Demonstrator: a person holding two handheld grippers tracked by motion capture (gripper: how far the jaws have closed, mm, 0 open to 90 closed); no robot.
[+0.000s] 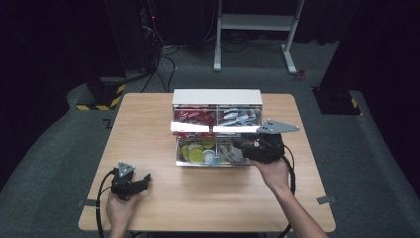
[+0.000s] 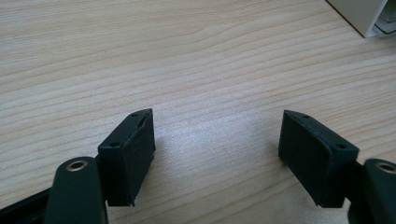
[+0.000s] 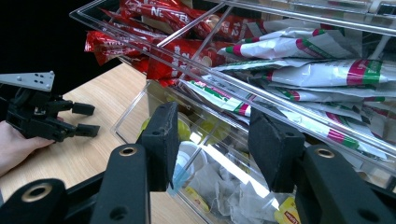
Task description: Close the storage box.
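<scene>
On the left of the table, the left gripper rests low over bare wood with its jaws wide apart and nothing between them. At the centre stands the clear drawer organiser; its pulled-out lower drawer holds yellow-green pods and tea bags, partly hidden behind the glare. The right gripper hovers over that drawer's right compartment, jaws parted and empty; red sachets and white sachets in the upper drawer are cut off at the edge.
</scene>
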